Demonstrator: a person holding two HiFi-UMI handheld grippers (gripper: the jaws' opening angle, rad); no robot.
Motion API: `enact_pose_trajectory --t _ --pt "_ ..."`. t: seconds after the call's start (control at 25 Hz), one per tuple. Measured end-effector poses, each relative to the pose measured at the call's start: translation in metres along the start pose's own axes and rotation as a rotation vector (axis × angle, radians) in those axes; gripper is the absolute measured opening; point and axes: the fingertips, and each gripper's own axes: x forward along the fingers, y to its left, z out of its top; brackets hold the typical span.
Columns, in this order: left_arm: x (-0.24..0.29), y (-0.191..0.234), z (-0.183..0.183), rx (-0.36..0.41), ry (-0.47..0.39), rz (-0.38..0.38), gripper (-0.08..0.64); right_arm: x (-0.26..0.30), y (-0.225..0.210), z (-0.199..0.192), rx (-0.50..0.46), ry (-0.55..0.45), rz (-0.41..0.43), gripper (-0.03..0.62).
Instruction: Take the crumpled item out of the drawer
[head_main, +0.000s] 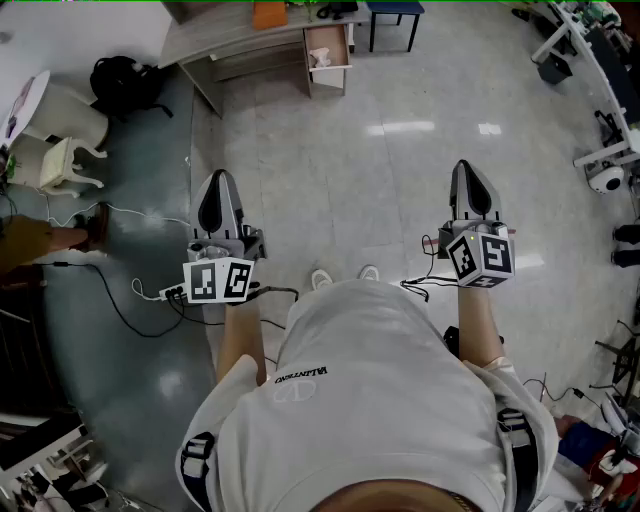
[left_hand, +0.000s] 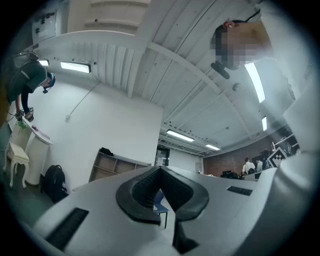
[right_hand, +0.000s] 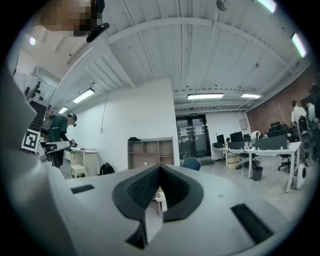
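One VALENTINO print (head_main: 302, 375) on shirt (head_main: 385, 425)

Glossy grey floor (head_main: 400, 200), white wall (right_hand: 135, 115), ceiling strip lights (right_hand: 205, 96), open shelving (right_hand: 150, 152)

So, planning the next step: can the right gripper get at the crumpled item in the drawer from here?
Probably not yet. The right gripper is far from the open drawer holding the crumpled item, with a stretch of floor between them. Nothing blocks the path, so the person would need to walk closer first.
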Motion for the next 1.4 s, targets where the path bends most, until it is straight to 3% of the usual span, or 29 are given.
enact_pose_trajectory --t 0.44,1.0,1.4 --pt "-0.004 0.006 0.005 -0.008 0.001 -0.022 0.0 0.001 0.012 0.001 0.015 0.008 0.002 0.002" --pt "-0.027 0.057 -0.012 -0.041 0.052 -0.069 0.0 0.016 0.074 -0.01 0.004 0.015 -0.012 0.002" --pt "-0.024 0.072 -0.012 -0.047 0.042 -0.05 0.002 0.036 0.084 -0.005 -0.019 0.003 0.01 0.002"
